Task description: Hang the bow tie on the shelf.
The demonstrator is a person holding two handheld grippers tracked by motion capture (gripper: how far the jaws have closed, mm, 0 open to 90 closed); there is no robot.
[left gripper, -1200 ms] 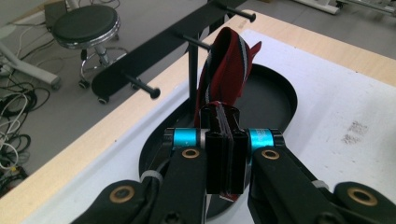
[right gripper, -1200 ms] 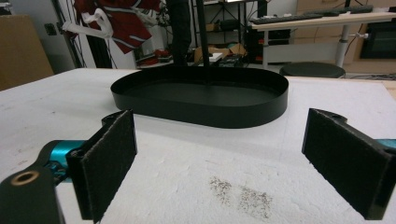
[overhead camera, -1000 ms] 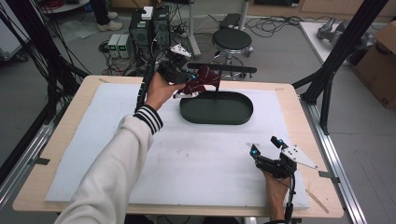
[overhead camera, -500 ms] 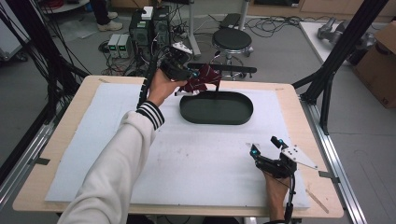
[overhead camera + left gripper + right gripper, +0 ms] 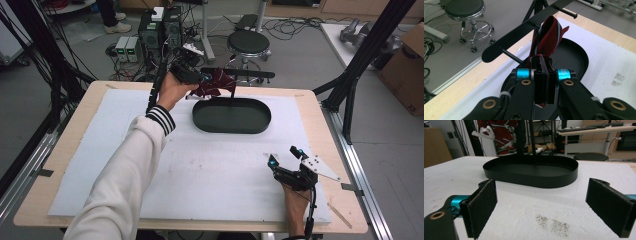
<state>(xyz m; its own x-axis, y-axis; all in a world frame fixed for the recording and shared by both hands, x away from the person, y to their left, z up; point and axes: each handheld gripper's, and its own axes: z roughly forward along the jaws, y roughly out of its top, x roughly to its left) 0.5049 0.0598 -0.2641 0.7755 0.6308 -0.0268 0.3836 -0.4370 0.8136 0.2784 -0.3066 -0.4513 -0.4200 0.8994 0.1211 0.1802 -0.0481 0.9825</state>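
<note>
High view: left gripper clamps a red striped cloth beside the black rack bar, barely moved.
Hanging looks imminent; right gripper rests wide open, empty, black oval tray ahead.

One black oval tray, one red striped cloth, one stool, two claws.

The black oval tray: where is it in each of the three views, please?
High view: black oval tray at the table's far middle, beside the left gripper.
Left gripper view: behind the shut jaws, under the red cloth.
Right gripper view: upper centre, beyond the open jaws.
Shared landmark: the thin black post standing in the tray.
</note>
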